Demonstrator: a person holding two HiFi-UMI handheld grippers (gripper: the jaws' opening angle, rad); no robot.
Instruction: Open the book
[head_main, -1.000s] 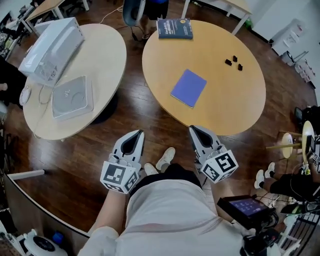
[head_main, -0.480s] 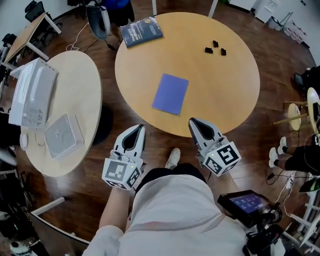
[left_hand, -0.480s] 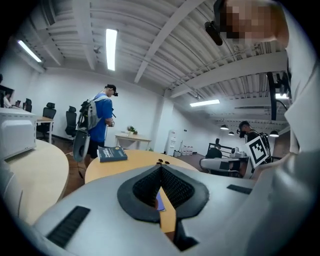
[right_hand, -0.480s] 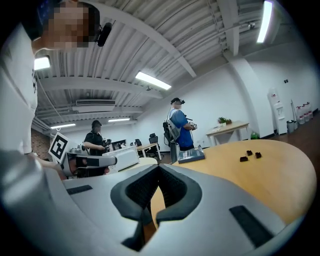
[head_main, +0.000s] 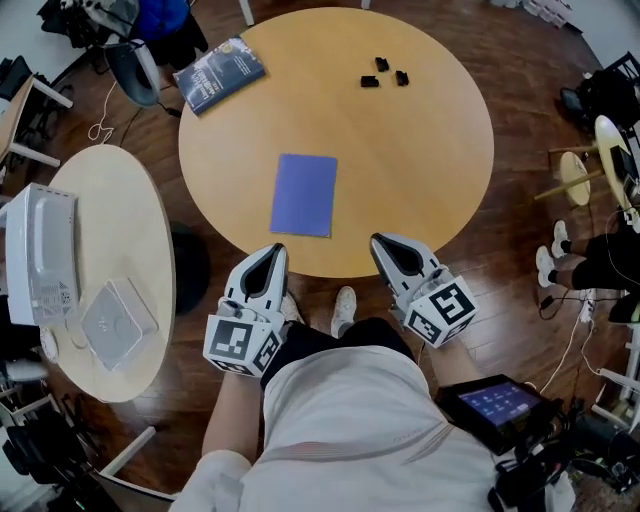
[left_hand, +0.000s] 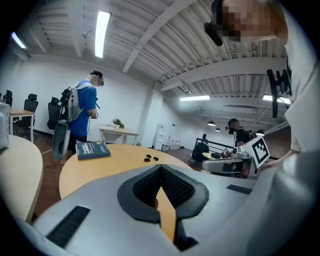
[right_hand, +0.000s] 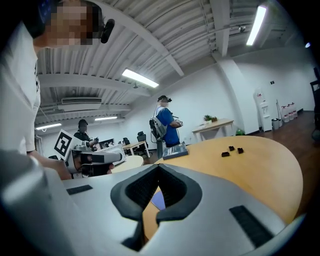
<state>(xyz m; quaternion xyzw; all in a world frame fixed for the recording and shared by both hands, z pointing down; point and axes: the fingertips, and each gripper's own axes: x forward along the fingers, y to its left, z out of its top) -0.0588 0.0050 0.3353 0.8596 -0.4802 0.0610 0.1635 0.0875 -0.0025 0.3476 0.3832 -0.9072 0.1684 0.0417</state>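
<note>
A thin violet-blue book (head_main: 304, 194) lies closed on the round wooden table (head_main: 430, 170), near its front edge. A thicker dark blue book (head_main: 218, 73) lies closed at the table's far left and also shows in the left gripper view (left_hand: 93, 149). My left gripper (head_main: 268, 254) hangs just short of the table edge, below the violet book, shut and empty. My right gripper (head_main: 384, 244) is beside it at the edge, also shut and empty. In the right gripper view a sliver of the violet book (right_hand: 157, 200) shows between the jaws.
Three small black pieces (head_main: 383, 73) sit at the table's far side. A second round table (head_main: 130, 250) to the left carries white boxes (head_main: 40, 262). A person in blue (left_hand: 84, 112) stands beyond the table. A tablet (head_main: 495, 402) is at lower right.
The round table has shifted in the head view from the upper right to straight ahead, and the violet book now lies nearer both grippers. Both grippers stay shut.
</note>
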